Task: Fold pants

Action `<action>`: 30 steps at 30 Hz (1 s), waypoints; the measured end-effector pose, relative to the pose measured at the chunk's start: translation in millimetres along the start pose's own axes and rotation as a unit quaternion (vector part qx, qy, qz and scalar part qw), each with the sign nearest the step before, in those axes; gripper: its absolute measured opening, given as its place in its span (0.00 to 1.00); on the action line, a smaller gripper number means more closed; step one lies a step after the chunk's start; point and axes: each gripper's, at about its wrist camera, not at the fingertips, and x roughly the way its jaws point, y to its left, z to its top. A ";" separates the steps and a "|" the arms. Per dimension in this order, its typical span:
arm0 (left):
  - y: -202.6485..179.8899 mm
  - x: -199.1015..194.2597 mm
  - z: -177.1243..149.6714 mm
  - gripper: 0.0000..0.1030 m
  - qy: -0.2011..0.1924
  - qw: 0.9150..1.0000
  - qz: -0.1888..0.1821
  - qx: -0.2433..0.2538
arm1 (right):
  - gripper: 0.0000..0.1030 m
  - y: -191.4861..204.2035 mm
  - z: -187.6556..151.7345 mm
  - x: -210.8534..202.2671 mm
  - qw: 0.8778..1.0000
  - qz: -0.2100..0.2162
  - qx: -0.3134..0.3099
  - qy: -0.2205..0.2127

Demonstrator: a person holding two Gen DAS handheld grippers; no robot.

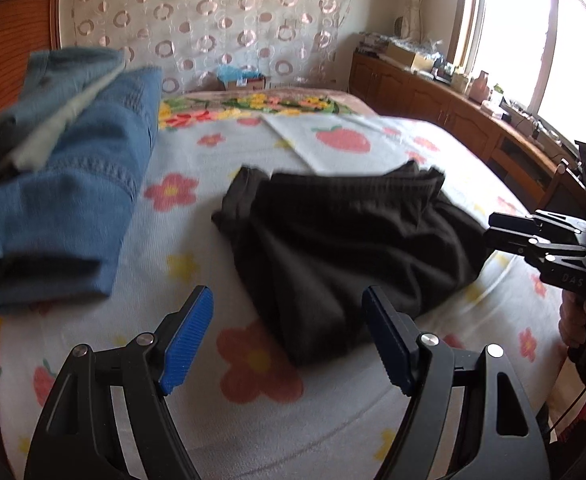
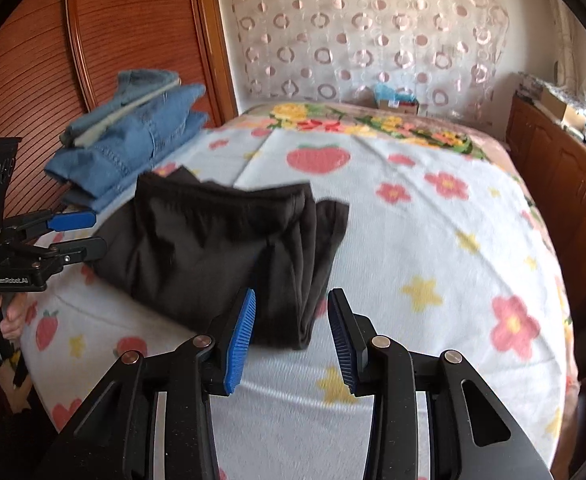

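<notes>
While both claws hung over the bed (image 1: 197, 200), the black pants (image 1: 345, 248) lay folded on the flowered cover, ahead of them and between them. From the left claw (image 1: 289, 340) the pants were just in front and a little to the right; its 2 blue pads (image 1: 189, 340) stood wide apart with nothing between them, and the near corner of the cloth showed in the gap, lying on the cover. From the right claw (image 2: 291, 340) the pants (image 2: 221, 248) were in front and to the left; its jaws stood partly apart, touching nothing, and the near folded end of the pants reached just up to the gap between them.

The bundle was only a little longer than wide. Its waistband edge lay on the far side from both claws, and the layered folds ran toward the right claw. I judged the right claw to be nearer to that layered end, and the left claw nearer to the flat side.

A pile of 2 or 3 folded jeans (image 2: 133, 140) lay beyond the pants, farther left from both claws.

Writing could be read on the claws: "GenRobot.AI" on the left one, seen in the right view, and "DAS" on the right one, seen in the left view. No label was visible on the pants.
</notes>
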 end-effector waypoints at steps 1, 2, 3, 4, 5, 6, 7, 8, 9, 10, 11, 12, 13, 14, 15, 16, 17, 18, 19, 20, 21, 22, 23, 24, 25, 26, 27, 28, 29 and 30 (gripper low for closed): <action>0.3 2.5 -1.6 0.75 0.004 1.000 0.001 -0.001 | 0.38 -1.6 -1.8 0.1 1.000 0.002 0.002 0.005; 0.9 4.0 -2.6 0.75 0.007 1.000 0.001 -0.001 | 0.38 -2.3 -2.5 1.1 1.000 0.003 0.004 0.009; 0.6 5.6 -4.0 0.75 0.009 1.000 0.002 -0.001 | 0.38 -4.0 -2.3 2.3 1.000 0.005 0.007 0.011; 0.0 5.7 -4.3 0.75 0.009 1.000 0.002 -0.001 | 0.38 -5.1 -0.3 2.2 1.000 0.007 0.010 0.013; -0.7 5.0 -5.0 0.75 0.007 1.000 0.002 0.001 | 0.38 -5.7 0.3 2.6 1.000 0.009 0.012 0.015; -1.9 4.2 -5.7 0.73 0.003 1.000 0.000 0.005 | 0.36 -6.4 0.8 3.1 1.000 0.012 0.015 0.019; -4.1 2.8 -6.3 0.66 -0.001 1.000 -0.007 0.014 | 0.35 -7.1 1.9 4.5 1.000 0.014 0.016 0.022; -5.8 2.9 -6.5 0.62 0.000 1.000 -0.011 0.021 | 0.34 -7.3 3.4 4.9 0.999 0.015 0.016 0.025; -7.7 3.2 -6.4 0.60 0.001 1.000 -0.013 0.027 | 0.33 -8.2 4.6 7.0 0.999 0.016 0.016 0.030; -8.2 3.1 -6.1 0.55 0.001 1.000 -0.015 0.027 | 0.32 -8.2 4.8 7.5 0.999 0.018 0.016 0.033; -8.2 3.6 -6.0 0.49 0.002 0.999 -0.020 0.027 | 0.31 -10.0 5.9 10.5 0.999 0.019 0.016 0.035; -8.5 4.1 -5.9 0.46 0.003 0.999 -0.024 0.026 | 0.25 -9.9 6.2 11.2 0.999 0.019 0.015 0.038; -8.8 4.0 -5.7 0.39 0.003 0.999 -0.025 0.027 | 0.18 -8.7 8.1 12.8 0.999 0.018 0.012 0.039; -9.2 3.5 -5.3 0.32 0.003 0.999 -0.024 0.027 | 0.15 -8.0 8.9 14.4 0.999 0.018 0.008 0.038; -9.3 3.0 -5.1 0.29 0.002 0.999 -0.024 0.027 | 0.10 -6.8 9.2 14.0 0.999 0.018 0.003 0.037; -8.9 1.2 -4.8 0.22 -0.001 0.999 -0.025 0.026 | 0.08 -5.6 9.1 12.9 0.999 0.017 -0.002 0.034; -9.0 -0.9 -4.8 0.14 -0.002 0.999 -0.025 0.026 | 0.07 -4.6 8.9 10.3 0.999 0.017 -0.006 0.031; -9.8 -3.6 -4.9 0.12 -0.005 0.999 -0.024 0.028 | 0.07 -3.6 9.2 9.1 0.999 0.018 -0.008 0.028; -9.6 -6.3 -5.1 0.10 -0.007 0.999 -0.023 0.027 | 0.06 -3.4 9.0 5.1 1.000 0.017 -0.008 0.022; -9.7 -10.3 -5.7 0.09 -0.005 0.999 -0.024 0.027 | 0.06 -3.6 8.3 1.9 1.000 0.017 -0.007 0.018; -9.1 -12.8 -5.9 0.09 -0.008 0.999 -0.027 0.025 | 0.06 -4.0 7.5 -3.0 1.000 0.020 -0.005 0.015; -9.3 -19.5 -7.4 0.09 -0.015 0.999 -0.034 0.025 | 0.06 -3.7 6.0 -8.7 1.000 0.022 -0.005 0.011; -11.4 -24.5 -9.5 0.09 -0.016 0.999 -0.037 0.031 | 0.06 -2.5 4.2 -13.5 1.000 0.023 -0.007 0.009; -13.6 -30.6 -12.0 0.09 -0.019 0.999 -0.035 0.035 | 0.06 -1.2 1.6 -19.1 1.000 0.023 -0.010 0.006; -16.2 -38.3 -15.5 0.09 -0.023 0.998 -0.038 0.036 | 0.06 0.2 -1.5 -24.1 1.000 0.025 -0.013 0.005; -17.8 -42.5 -18.0 0.09 -0.024 0.998 -0.041 0.037 | 0.06 1.9 -5.2 -28.5 1.000 0.026 -0.015 0.005; -19.8 -47.9 -21.7 0.09 -0.026 0.998 -0.045 0.038 | 0.06 3.5 -10.0 -34.1 0.999 0.027 -0.017 0.005; -21.5 -52.6 -26.3 0.09 -0.026 0.998 -0.049 0.038 | 0.06 4.8 -13.3 -38.6 0.999 0.028 -0.018 0.005; -23.2 -54.9 -29.8 0.09 -0.024 0.998 -0.051 0.040 | 0.06 5.2 -17.4 -43.4 0.999 0.031 -0.017 0.004; -26.7 -56.8 -34.8 0.09 -0.021 0.998 -0.053 0.041 | 0.06 5.1 -19.7 -47.0 0.999 0.035 -0.012 0.005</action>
